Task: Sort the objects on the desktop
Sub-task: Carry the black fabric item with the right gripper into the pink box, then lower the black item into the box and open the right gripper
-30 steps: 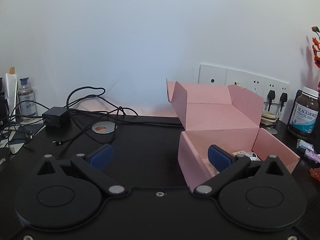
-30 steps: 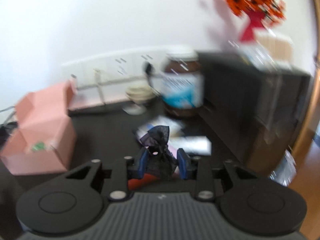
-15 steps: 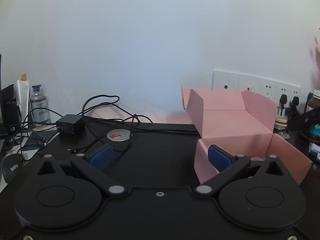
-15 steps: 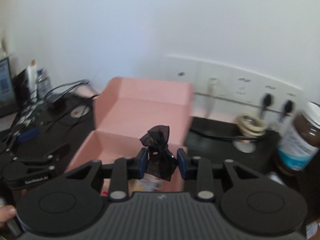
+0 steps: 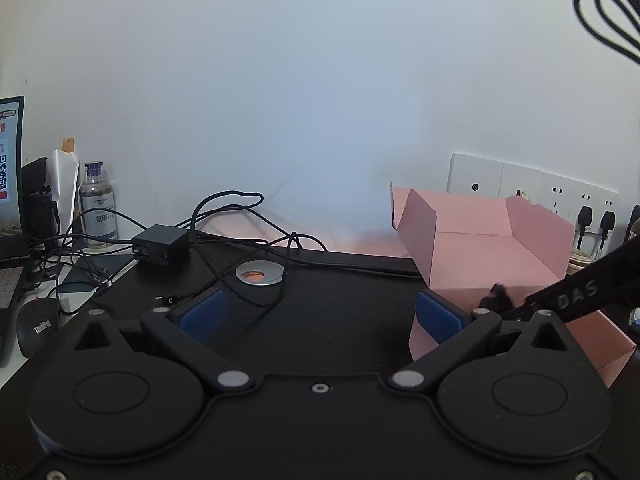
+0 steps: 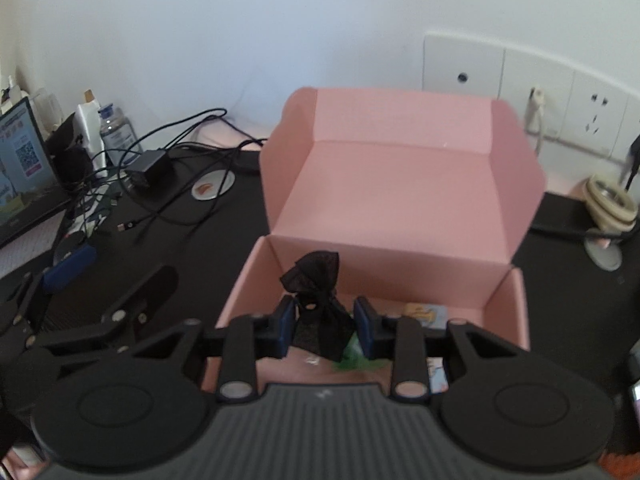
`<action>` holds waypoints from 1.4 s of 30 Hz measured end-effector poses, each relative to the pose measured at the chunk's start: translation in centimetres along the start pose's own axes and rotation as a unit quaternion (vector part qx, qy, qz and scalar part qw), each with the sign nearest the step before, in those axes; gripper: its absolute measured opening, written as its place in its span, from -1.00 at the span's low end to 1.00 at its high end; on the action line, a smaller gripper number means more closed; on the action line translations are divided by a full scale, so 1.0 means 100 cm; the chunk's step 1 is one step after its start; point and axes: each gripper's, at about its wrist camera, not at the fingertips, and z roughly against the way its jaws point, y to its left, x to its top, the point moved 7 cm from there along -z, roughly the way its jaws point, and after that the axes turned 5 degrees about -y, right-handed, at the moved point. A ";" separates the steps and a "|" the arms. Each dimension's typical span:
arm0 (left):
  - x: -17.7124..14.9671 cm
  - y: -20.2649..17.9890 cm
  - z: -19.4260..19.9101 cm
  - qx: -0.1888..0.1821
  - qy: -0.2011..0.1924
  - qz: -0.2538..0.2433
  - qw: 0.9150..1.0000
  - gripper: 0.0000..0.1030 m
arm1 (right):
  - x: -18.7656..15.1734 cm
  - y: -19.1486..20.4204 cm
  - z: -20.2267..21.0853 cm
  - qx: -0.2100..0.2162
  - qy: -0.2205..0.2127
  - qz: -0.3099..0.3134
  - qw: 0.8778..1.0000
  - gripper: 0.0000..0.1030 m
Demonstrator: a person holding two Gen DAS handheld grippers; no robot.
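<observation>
The black mesh pouch (image 6: 318,304) sits pinched between the blue pads of the right gripper (image 6: 325,326), whose jaws are drawn in tight on it; its gathered top sticks up above the fingertips at lower centre of the right wrist view. A second ago the same pouch hung in front of a brown jar and red flowers, with the pink box (image 6: 400,184) small at the left edge; now the box fills the middle of the frame and the pouch is over its open front compartment, just inside the near wall. The lid stands raised behind, side flaps splayed, so the opening is clear from above and from the near side. A small printed card (image 6: 426,314) and something green (image 6: 354,354) lie on the box floor, right of the pouch. In the left wrist view the left gripper (image 5: 320,312) is spread wide with nothing between its pads, over bare black desk (image 5: 340,300); the box has shifted to the lower right there, and the right gripper's arm now reaches in from the right edge with the pouch at its tip. Cables (image 5: 224,216) and a metal disc (image 5: 260,274) lie beyond, to the left
</observation>
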 end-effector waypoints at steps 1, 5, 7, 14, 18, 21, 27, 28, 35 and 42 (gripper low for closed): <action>0.000 0.000 0.000 0.000 -0.001 0.000 1.000 1.00 | -0.002 0.002 -0.004 0.004 0.006 -0.003 1.000 -0.40; 0.000 0.000 0.000 -0.001 -0.001 0.003 1.000 1.00 | -0.008 0.003 -0.018 0.018 0.029 -0.028 0.999 -0.40; 0.000 0.000 0.000 -0.001 -0.001 0.004 1.000 1.00 | -0.009 0.002 -0.024 0.024 0.034 -0.044 0.998 -0.40; 0.000 0.000 -0.001 -0.001 0.001 0.003 1.000 1.00 | -0.011 0.003 -0.031 0.026 0.037 -0.050 0.998 -0.39; -0.001 0.000 -0.001 -0.001 0.003 0.003 1.000 1.00 | -0.013 0.004 -0.035 0.019 0.047 -0.047 0.998 -0.39; -0.001 0.002 -0.001 0.002 0.002 0.004 1.000 1.00 | -0.016 0.006 -0.040 0.008 0.052 -0.035 0.998 -0.41; -0.001 0.003 -0.001 0.000 0.005 0.009 1.000 1.00 | -0.017 0.006 -0.040 0.005 0.050 -0.033 0.998 -0.41; -0.001 0.003 -0.001 -0.002 0.005 0.010 1.000 1.00 | -0.017 0.006 -0.040 0.004 0.050 -0.033 0.998 -0.41; -0.002 0.007 -0.004 -0.020 0.016 0.035 0.999 1.00 | -0.015 0.006 -0.038 0.003 0.052 -0.035 0.998 -0.36; -0.002 0.013 -0.006 -0.040 0.024 0.072 0.996 1.00 | -0.001 -0.001 -0.025 0.006 0.025 -0.050 0.998 0.06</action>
